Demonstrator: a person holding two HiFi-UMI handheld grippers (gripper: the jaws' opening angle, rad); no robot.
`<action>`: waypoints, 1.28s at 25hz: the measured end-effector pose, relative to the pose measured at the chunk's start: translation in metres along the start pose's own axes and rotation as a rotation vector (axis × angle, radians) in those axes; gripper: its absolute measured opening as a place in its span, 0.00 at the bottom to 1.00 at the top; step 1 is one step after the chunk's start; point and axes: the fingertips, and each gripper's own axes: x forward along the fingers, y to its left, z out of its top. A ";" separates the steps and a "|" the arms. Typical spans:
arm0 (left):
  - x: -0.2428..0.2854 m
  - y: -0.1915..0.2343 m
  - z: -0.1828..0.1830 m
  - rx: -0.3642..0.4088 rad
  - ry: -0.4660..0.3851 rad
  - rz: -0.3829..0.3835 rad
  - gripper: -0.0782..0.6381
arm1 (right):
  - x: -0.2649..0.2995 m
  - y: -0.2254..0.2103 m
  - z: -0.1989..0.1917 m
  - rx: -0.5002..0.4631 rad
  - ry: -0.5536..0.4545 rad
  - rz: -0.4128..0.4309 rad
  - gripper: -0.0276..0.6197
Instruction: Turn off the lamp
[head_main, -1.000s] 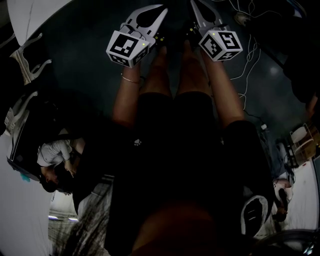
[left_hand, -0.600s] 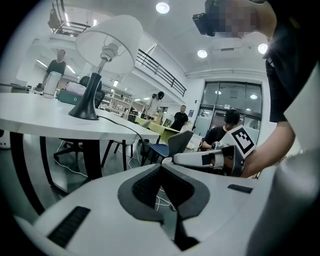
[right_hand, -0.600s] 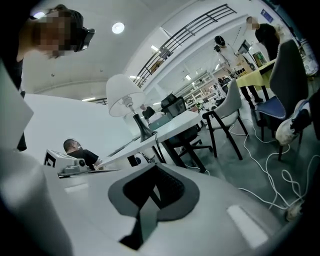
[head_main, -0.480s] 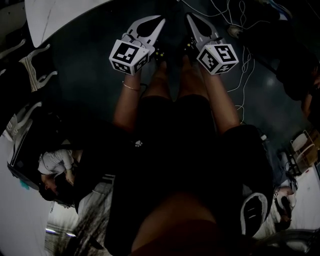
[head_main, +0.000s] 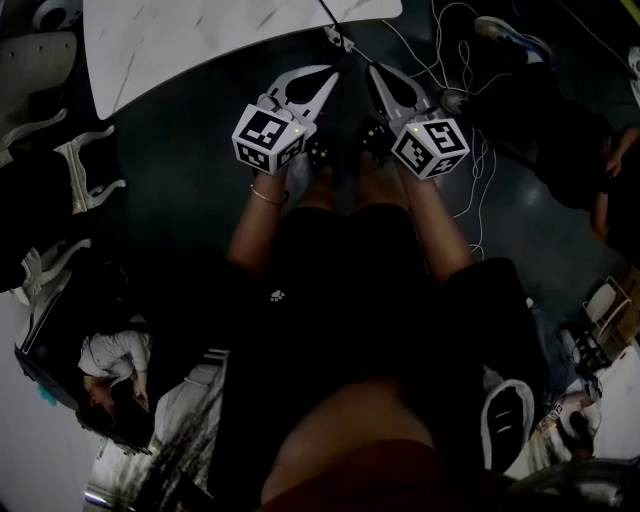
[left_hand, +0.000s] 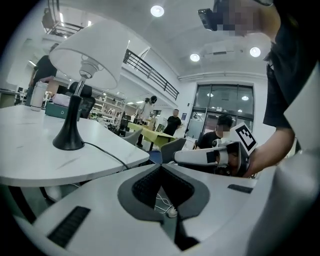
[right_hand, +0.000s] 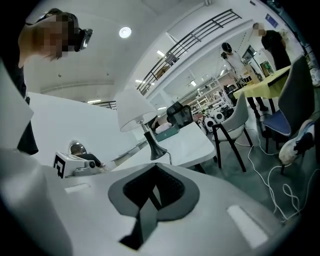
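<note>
Table (head_main: 200, 50) cut by top edge in head view; lamp (left_hand: 86, 55) switch too small to tell.

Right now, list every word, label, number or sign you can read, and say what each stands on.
No text can be read in any view.
Left cube on the left gripper, right cube on the right gripper: black-and-white square marker patterns only, no letters.
Small white mark on the shorts: too small to read.
</note>
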 end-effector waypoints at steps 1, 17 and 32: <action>0.000 -0.001 0.004 0.000 -0.001 -0.004 0.12 | -0.001 0.002 0.004 -0.001 -0.003 0.001 0.04; 0.007 -0.015 0.084 0.076 -0.077 -0.078 0.12 | -0.003 0.047 0.075 -0.041 -0.095 0.047 0.04; -0.004 -0.021 0.093 0.082 -0.070 -0.114 0.12 | -0.005 0.071 0.092 -0.053 -0.115 0.071 0.04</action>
